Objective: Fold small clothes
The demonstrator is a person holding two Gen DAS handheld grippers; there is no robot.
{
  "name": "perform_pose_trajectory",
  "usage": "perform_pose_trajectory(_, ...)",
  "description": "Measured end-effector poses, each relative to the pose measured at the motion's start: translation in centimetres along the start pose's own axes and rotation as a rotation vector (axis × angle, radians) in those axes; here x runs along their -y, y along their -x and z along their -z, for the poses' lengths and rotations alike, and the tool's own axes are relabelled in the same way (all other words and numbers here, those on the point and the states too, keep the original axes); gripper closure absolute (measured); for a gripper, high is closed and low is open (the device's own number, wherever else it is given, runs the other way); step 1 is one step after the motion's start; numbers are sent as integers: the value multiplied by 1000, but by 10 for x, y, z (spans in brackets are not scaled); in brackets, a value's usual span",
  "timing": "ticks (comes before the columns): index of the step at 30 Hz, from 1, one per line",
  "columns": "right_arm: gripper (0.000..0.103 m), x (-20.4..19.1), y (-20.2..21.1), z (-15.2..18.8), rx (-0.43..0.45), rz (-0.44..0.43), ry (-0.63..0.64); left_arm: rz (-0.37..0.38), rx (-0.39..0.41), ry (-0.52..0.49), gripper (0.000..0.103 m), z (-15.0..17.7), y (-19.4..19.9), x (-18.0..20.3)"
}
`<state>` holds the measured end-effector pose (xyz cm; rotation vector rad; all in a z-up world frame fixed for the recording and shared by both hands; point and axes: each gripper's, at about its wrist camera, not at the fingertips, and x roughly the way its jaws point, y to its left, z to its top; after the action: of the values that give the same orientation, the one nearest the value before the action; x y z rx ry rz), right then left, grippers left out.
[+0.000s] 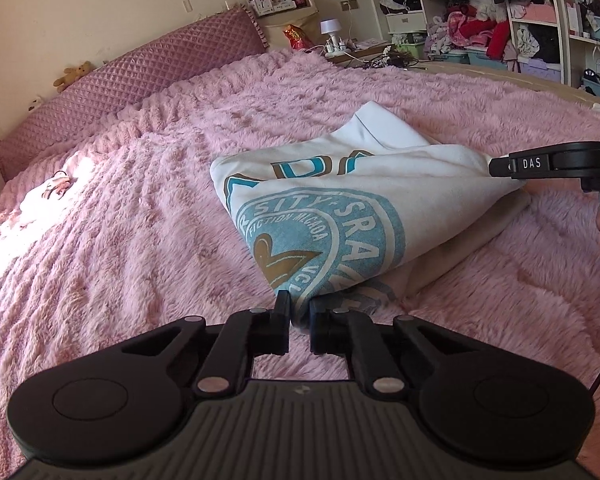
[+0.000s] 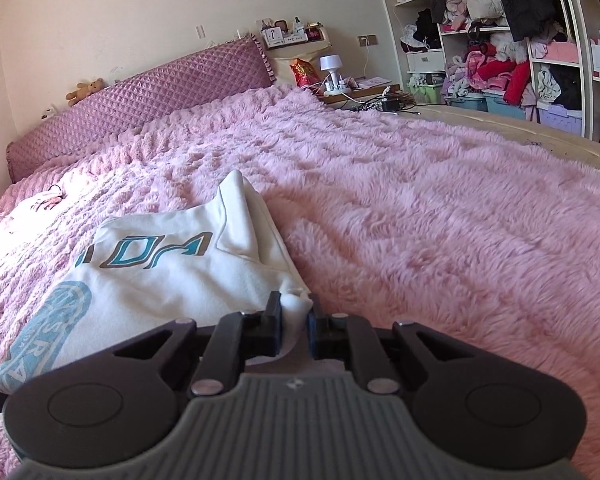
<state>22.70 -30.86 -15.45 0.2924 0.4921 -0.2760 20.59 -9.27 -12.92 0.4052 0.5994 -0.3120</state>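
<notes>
**Both grippers pinch the white top**

Left gripper (image 1: 299, 304) first: jaws drawn in tight, a bunched edge of the white sweatshirt (image 1: 340, 208) nipped between the fingertips, right at the blue round print. The garment spreads just ahead of it on the fluffy pink blanket (image 1: 120, 240). Over to its right, the right gripper (image 2: 296, 306) is clamped on another gathered corner, cloth bulging between the pads. Beyond both, the quilted purple headboard (image 2: 140, 96), and further right, shelves (image 2: 500, 40) crammed with clothes.

Bright daylight, glare at left, fisheye-bent edges
</notes>
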Motion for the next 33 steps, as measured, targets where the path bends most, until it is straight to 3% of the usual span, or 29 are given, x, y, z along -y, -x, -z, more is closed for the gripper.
perform_pose_trajectory(6, 99, -1, -9, 15, -32, 29, 22, -15, -104, -57, 94, 21, -31, 12)
perform_pose_trajectory(11, 99, 2, -10, 15, -40, 8, 37, 7, -91, -85, 93, 17, -25, 10)
perform_pose_trajectory(13, 97, 8, -8, 11, -46, -22, 18, 10, -78, -86, 83, 16, -14, 6)
perform_pose_trajectory(14, 92, 11, -6, 9, -45, -39, 6, 22, -67, -73, 82, 16, -6, 2)
perform_pose_trajectory(17, 83, 15, 2, 2, -33, -53, 10, 66, -55, 32, 82, 13, 16, -13)
perform_pose_trajectory(20, 82, 16, 12, -6, 8, -41, 22, 142, 17, 150, 77, 0, 28, -28)
perform_pose_trajectory(22, 82, 14, 13, -15, 32, -74, 22, 209, 59, 238, 58, -9, 26, -36)
perform_pose_trajectory(24, 82, 7, 8, -27, 56, -110, 50, 256, 70, 326, 47, -17, 15, -42)
perform_pose_trajectory(29, 82, -18, -28, -63, 76, -173, 193, 326, 0, 535, 47, -16, -29, -53)
perform_pose_trajectory(33, 82, -36, -72, -83, 46, -159, 306, 315, -40, 576, 48, -6, -47, -52)
